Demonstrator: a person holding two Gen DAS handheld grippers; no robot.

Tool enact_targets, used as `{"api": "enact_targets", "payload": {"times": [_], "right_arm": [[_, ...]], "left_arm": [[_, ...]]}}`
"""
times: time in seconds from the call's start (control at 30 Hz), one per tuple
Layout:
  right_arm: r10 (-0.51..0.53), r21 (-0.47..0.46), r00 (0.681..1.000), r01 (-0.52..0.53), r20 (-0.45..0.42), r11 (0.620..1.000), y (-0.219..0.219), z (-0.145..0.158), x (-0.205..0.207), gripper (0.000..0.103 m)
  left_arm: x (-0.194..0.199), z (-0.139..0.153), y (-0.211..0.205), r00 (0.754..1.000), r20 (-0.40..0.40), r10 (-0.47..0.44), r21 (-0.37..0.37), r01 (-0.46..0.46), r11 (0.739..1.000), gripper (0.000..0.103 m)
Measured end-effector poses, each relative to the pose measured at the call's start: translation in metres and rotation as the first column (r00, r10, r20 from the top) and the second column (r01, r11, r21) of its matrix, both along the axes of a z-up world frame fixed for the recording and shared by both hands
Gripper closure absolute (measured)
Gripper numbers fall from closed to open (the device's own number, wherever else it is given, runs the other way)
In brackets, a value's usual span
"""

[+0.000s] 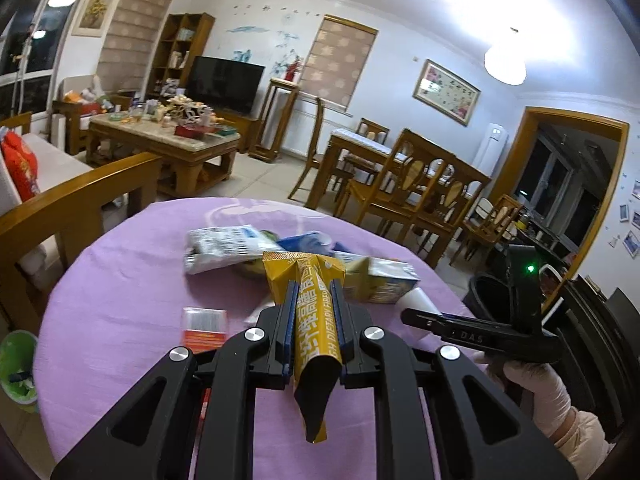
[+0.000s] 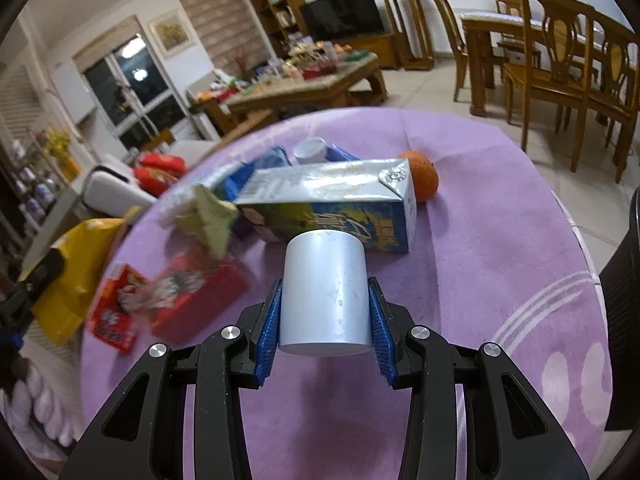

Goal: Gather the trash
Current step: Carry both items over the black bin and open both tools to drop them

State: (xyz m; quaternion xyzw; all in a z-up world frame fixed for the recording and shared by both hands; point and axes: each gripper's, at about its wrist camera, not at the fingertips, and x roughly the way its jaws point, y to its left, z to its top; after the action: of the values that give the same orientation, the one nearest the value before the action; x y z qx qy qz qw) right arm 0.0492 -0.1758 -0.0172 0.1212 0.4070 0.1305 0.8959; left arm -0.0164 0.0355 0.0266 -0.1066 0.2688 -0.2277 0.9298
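- Your left claw (image 1: 313, 320) is clamped on a yellow wrapper (image 1: 316, 316), held above the purple-clothed bench (image 1: 120, 272); the thin foil could slide free if you swing fast.
- Your right claw (image 2: 325, 316) grips a white cup (image 2: 325, 292) by its smooth sides; a tilt may let it slip.
- The milk carton (image 2: 332, 204), orange (image 2: 420, 176) and red packet (image 2: 116, 312) lie close by on the bench, so a low pass could knock them off.

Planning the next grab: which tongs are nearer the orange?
Right. The right tongs, shut on a white cup, face the orange beyond the carton; the left tongs hold a yellow wrapper farther away.
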Motion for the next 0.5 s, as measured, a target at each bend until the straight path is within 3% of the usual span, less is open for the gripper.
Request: {"api": "enact_targets", "payload": {"times": [0.13,0.3,0.43,0.5], "right_arm": [[-0.02,0.062,0.997,0.015,0.078,0.998,-0.026,0.018,-0.026,0.063],[-0.121,0.123,0.969,0.096,0.215,0.988,-0.083,0.052,-0.064,0.063],[-0.24,0.15,0.921,0.202,0.308,0.968,-0.144,0.073,-0.097,0.063],[-0.317,0.169,0.882,0.273,0.35,0.947,-0.183,0.08,-0.115,0.063]], "left_arm": [[-0.004,0.007,-0.031,0.998,0.02,-0.054,0.011,0.054,0.998,0.087],[-0.003,0.011,-0.079,0.991,0.035,-0.127,0.033,0.126,0.992,0.087],[-0.001,0.013,-0.129,0.978,0.047,-0.205,0.041,0.204,0.978,0.087],[-0.002,0.013,-0.152,0.969,0.049,-0.244,0.041,0.242,0.969,0.087]]}}
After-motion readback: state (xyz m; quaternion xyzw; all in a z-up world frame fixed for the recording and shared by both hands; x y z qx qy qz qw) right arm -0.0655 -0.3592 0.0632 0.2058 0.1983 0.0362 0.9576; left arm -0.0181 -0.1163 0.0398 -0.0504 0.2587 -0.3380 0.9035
